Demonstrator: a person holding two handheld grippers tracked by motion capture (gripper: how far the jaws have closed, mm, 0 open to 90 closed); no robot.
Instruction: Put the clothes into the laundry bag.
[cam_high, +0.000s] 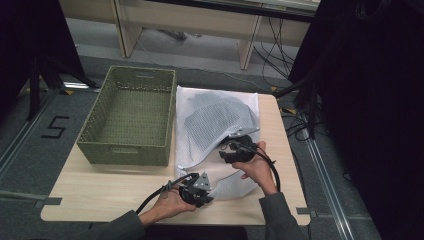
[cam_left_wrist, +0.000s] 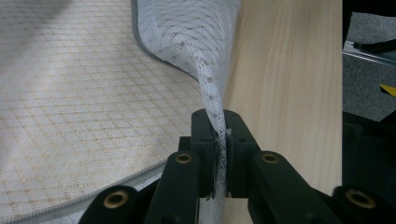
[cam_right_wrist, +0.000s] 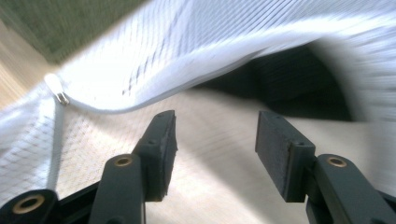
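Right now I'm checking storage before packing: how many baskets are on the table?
1: a green woven rectangular basket on the table's left half, beside the white mesh laundry bag. Nothing appears hidden.

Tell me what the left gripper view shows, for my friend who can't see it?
Two black jaws are pinched shut on the edge of a white mesh bag, lifting it a little. The rest of the bag lies flat on a light wooden table.
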